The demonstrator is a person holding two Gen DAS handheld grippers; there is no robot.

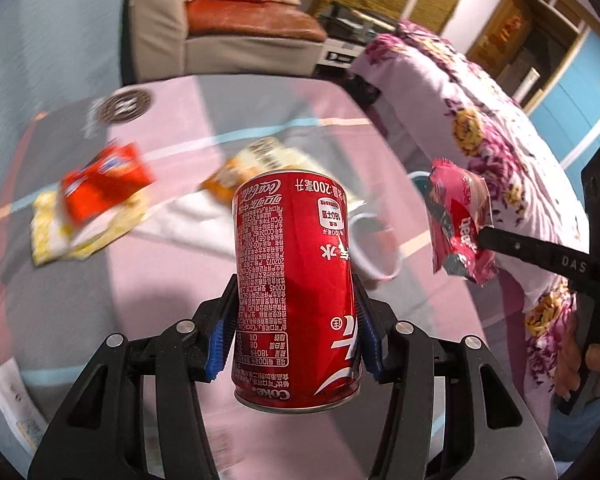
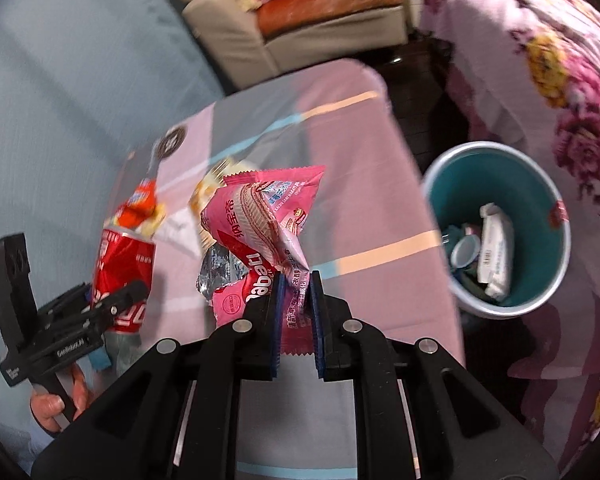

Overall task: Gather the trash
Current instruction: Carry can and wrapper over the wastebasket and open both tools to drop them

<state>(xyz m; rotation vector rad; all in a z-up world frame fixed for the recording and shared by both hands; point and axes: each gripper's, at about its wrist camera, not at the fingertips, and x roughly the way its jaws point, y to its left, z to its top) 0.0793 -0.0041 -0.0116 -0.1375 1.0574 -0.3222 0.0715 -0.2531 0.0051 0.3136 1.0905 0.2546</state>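
Over the pink tablecloth (image 2: 372, 152), both grippers are carrying loads: the left gripper (image 1: 296, 320) is clamping a red Coke can (image 1: 296, 280) w/ its blue pads (image 1: 216, 344) pressing on both sides, the can hanging upside down & clear of the cloth, while the right gripper (image 2: 296, 308) is pinching a pink snack wrapper (image 2: 260, 220) by its lower edge, jaws nearly closed on the thin foil, the rest of the wrapper flaring up & out above the fingers. Judging by this, the step in hand is the carry-to-bin phase, not picking. A teal bin (image 2: 556, 248) is sitting on the floor just beside the table's right edge, already holding some white packs & small cups. Still lying on the cloth are a red-orange packet (image 1: 108, 180) on top of a yellow wrapper (image 1: 52, 232), plus an orange-white pack (image 1: 252, 164) further back, so the task is looking maybe halfway at best. Next move is prob. calling for swinging the right gripper over the bin's mouth, opening fully so the light foil isn't clinging to a pad, then bringing the can across w/o the two tools bumping.
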